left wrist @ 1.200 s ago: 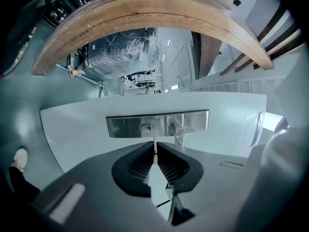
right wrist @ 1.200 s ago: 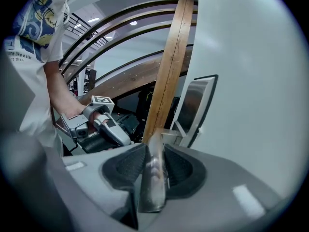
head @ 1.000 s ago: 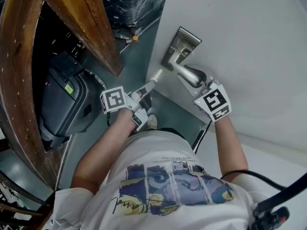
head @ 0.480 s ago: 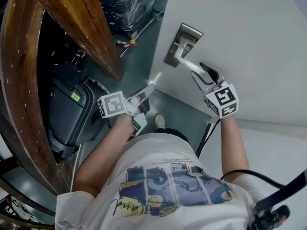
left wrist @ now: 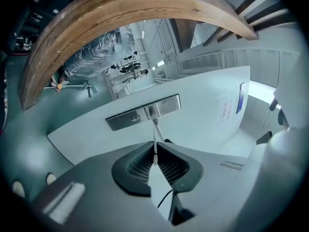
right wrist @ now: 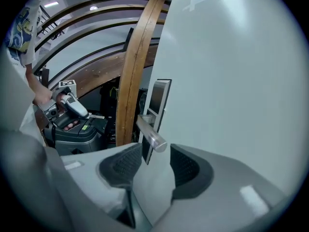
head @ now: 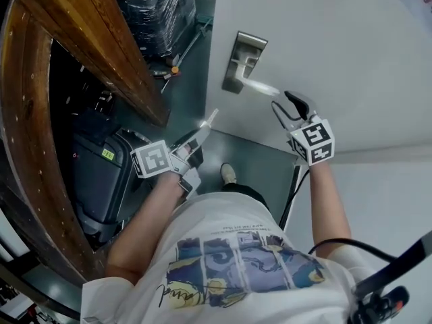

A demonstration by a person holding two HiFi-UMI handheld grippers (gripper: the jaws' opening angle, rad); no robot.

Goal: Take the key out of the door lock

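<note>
A white door carries a metal lock plate with a lever handle. In the head view my left gripper is off the door's edge, shut on the key, a thin pale blade. In the left gripper view the key stands edge-on between the pads, with the lock plate and its keyhole some way ahead. My right gripper hangs just off the handle's free end with its jaws opening. The handle lies ahead of those pads, untouched.
A curved brown wooden frame runs along the left. Below it a dark grey case stands on the green floor. A wrapped pallet load is at the top. A black cable trails from the right forearm.
My right gripper has let go of the handle, opened and drawn back a little. The handle has swung back up. My left gripper has drawn away from the lock plate, down and left, still holding the key.
</note>
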